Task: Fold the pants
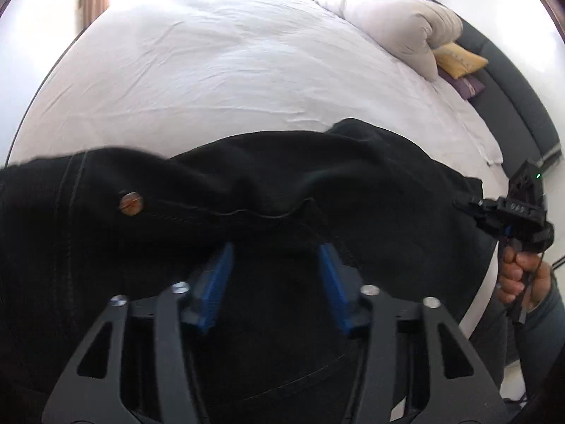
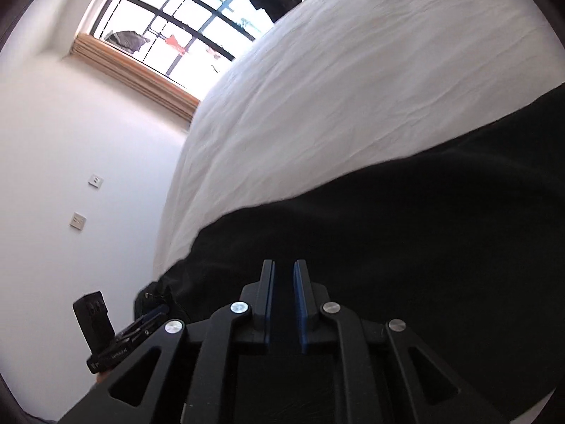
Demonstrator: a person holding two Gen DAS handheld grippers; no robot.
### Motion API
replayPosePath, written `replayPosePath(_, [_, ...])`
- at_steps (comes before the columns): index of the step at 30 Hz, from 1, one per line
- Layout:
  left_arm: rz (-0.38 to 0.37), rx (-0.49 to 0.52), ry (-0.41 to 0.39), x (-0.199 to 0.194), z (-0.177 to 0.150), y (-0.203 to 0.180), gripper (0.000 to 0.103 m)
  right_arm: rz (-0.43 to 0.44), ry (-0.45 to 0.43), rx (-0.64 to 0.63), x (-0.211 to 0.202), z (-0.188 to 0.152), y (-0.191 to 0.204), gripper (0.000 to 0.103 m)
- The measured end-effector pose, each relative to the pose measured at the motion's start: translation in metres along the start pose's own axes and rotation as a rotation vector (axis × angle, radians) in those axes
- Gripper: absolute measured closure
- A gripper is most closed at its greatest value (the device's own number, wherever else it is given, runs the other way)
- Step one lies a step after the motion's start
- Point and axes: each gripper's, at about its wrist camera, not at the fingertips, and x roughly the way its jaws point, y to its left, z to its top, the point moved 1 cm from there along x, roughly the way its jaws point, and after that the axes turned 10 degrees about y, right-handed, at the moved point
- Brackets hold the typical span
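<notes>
Black denim pants [image 1: 247, 183] with copper rivet: bunched on white-sheeted bed [image 1: 212, 70], six o'clock. Left gripper [image 1: 275, 247]: blue pads apart, fabric between, grip uncertain. Right gripper [image 2: 283, 268]: narrowly parted, holding nothing, above pants.

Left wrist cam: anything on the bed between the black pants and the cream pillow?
Nothing. Only bare, wrinkled white sheet runs from the black pants to the cream pillow, as the left wrist view shows.
</notes>
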Motion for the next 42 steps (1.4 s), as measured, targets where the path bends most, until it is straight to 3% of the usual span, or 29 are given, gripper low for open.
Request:
replayPosePath(1, [-0.027,-0.03,-0.013,-0.005,-0.004,0.012,0.071,-0.024,0.0,0.041,0.005,0.002,-0.013,0.091])
replayPosePath(2, [-0.058,-0.059,-0.02,-0.01,-0.008,0.024,0.071,-0.007,-0.013,0.078,0.004,0.003,-0.029,0.103])
replayPosePath(4, [-0.079,-0.075,-0.034,-0.018,-0.015,0.038,0.071,0.005,-0.062,0.138,-0.012,0.003,-0.055,0.103])
replayPosePath(8, [-0.028,-0.083,-0.075,-0.033,-0.029,0.049,0.071,-0.16,-0.191,0.245,-0.064,0.002,-0.101,0.103])
replayPosePath(10, [0.079,-0.071,-0.083,-0.044,-0.035,0.04,0.071,-0.199,-0.215,0.294,-0.083,-0.003,-0.115,0.103])
replayPosePath(11, [0.121,-0.043,-0.088,-0.051,-0.032,0.03,0.071,-0.235,-0.219,0.283,-0.09,-0.006,-0.112,0.103])
replayPosePath(12, [0.094,-0.011,-0.105,-0.061,-0.03,0.024,0.071,-0.229,-0.221,0.257,-0.094,-0.009,-0.104,0.099])
replayPosePath(15, [0.04,0.116,-0.125,-0.062,-0.005,-0.024,0.071,-0.087,-0.202,0.132,-0.084,-0.014,-0.063,0.099])
replayPosePath(17, [-0.036,0.175,-0.066,-0.035,0.014,-0.055,0.071,0.002,-0.135,0.033,-0.06,-0.011,-0.029,0.099])
replayPosePath(20, [-0.032,0.261,0.072,0.022,0.033,-0.079,0.071,0.084,-0.019,-0.06,-0.016,-0.007,0.007,0.097])
replayPosePath(21, [-0.012,0.258,0.106,0.037,0.037,-0.074,0.075,0.073,0.007,-0.073,-0.002,-0.006,0.011,0.097])
replayPosePath(22, [0.003,0.243,0.115,0.046,0.039,-0.066,0.087,0.033,0.024,-0.071,0.01,-0.007,0.011,0.097])
replayPosePath(23, [-0.029,0.181,0.113,0.046,0.042,-0.044,0.089,-0.012,0.031,-0.041,0.015,-0.005,0.002,0.097])
replayPosePath(25, [-0.074,0.076,0.094,0.034,0.047,-0.007,0.099,0.011,-0.005,0.048,0.009,-0.003,-0.027,0.103])
replayPosePath(27, [-0.079,0.046,0.071,0.018,0.043,0.022,0.099,-0.007,-0.076,0.115,-0.011,-0.004,-0.055,0.103])
replayPosePath(29, [-0.014,0.044,0.048,0.001,0.037,0.034,0.099,-0.084,-0.148,0.181,-0.03,0.003,-0.071,0.103])
replayPosePath(31, [0.076,0.093,0.016,-0.015,0.034,0.018,0.099,-0.124,-0.184,0.208,-0.049,-0.002,-0.071,0.103])
replayPosePath(32, [0.054,0.135,0.003,-0.021,0.037,0.003,0.099,-0.078,-0.177,0.17,-0.05,-0.002,-0.06,0.097])
replayPosePath(33, [0.024,0.171,0.005,-0.02,0.038,-0.015,0.099,-0.001,-0.143,0.112,-0.044,-0.001,-0.042,0.097])
replayPosePath(35, [0.079,0.254,0.008,-0.015,0.038,-0.049,0.099,0.112,-0.036,-0.051,-0.018,0.003,0.013,0.097])
replayPosePath(38, [0.093,0.193,0.015,-0.008,0.034,-0.046,0.099,0.236,0.129,-0.288,0.043,0.008,0.107,0.095])
replayPosePath(40, [0.107,0.121,0.007,-0.008,0.028,-0.029,0.099,0.246,0.257,-0.366,0.095,0.017,0.149,0.093])
replayPosePath(42, [0.083,0.089,0.0,-0.012,0.021,-0.015,0.099,0.171,0.35,-0.388,0.146,0.027,0.169,0.093])
